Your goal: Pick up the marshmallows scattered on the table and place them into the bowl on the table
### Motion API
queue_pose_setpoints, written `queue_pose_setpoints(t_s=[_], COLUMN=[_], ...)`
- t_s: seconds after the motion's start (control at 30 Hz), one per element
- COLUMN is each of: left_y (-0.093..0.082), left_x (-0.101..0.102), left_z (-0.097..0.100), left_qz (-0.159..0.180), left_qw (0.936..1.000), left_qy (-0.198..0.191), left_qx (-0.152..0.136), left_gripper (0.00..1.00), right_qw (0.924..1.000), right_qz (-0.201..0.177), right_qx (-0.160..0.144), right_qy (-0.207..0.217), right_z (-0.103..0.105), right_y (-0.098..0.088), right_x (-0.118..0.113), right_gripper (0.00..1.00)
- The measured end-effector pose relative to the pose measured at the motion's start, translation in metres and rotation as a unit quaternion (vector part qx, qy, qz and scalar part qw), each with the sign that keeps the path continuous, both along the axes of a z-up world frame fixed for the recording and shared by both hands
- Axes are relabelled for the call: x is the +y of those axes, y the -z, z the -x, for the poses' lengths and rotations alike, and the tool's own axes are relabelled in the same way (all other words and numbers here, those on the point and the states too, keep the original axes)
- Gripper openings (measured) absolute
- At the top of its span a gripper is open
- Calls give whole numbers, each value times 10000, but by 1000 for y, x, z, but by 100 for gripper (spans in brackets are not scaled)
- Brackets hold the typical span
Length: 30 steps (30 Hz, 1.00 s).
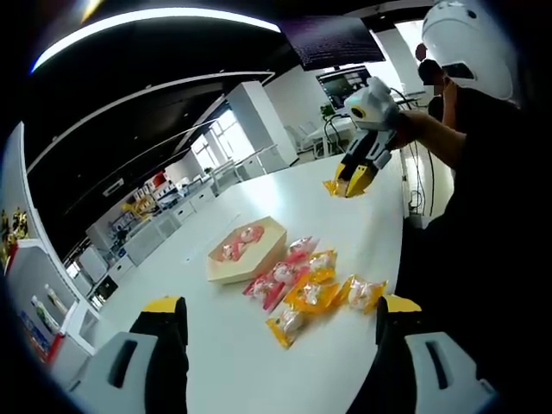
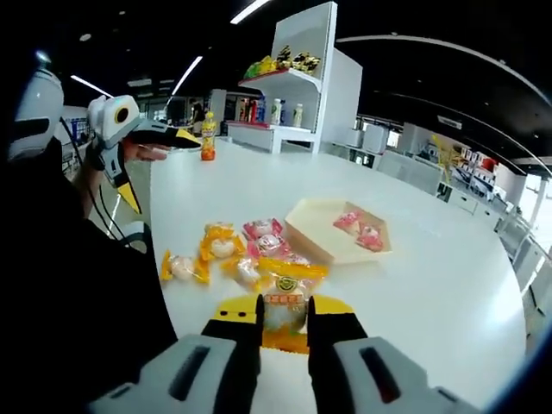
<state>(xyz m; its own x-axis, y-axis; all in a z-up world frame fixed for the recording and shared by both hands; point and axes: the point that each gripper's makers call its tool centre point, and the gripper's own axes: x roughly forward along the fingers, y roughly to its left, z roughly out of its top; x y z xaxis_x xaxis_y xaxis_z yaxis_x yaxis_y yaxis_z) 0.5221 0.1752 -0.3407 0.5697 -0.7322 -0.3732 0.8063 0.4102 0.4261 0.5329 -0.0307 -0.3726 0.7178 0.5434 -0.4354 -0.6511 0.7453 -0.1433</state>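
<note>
A pale wooden bowl (image 1: 263, 259) (image 2: 312, 240) sits on the white table with pink marshmallow packets inside. Beside it lie several wrapped marshmallows, pink (image 1: 274, 283) (image 2: 263, 229) and yellow (image 1: 314, 294) (image 2: 219, 242). My left gripper (image 1: 282, 307) hangs open above the table, its jaws wide apart on either side of the nearest yellow packet (image 1: 285, 326). In the right gripper view it shows raised at the left (image 2: 164, 171). My right gripper (image 2: 285, 315) is shut on a yellow-orange marshmallow packet (image 2: 285, 304). In the left gripper view it is held high over the table's far side (image 1: 352, 190) with the packet (image 1: 335, 185) dangling.
The person (image 1: 483, 216) stands at the table's edge, close to the packets. An orange drink bottle (image 2: 208, 138) stands at the far end of the table, in front of a white shelf unit (image 2: 297, 95) with goods. More desks fill the room behind.
</note>
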Motion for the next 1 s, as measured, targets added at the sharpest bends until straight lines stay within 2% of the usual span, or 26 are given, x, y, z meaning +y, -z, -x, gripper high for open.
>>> queue_pose_setpoints(t_s=[1.0], left_y=[0], left_x=[-1], left_z=[2], left_qz=[-31], left_qw=[10000], left_qy=[11], left_qx=[-17], left_gripper=[89], right_qw=[10000], right_qz=[-44], right_qx=[-54], right_qy=[0], right_z=[0], right_y=[-2], right_x=[-5], right_gripper=[16])
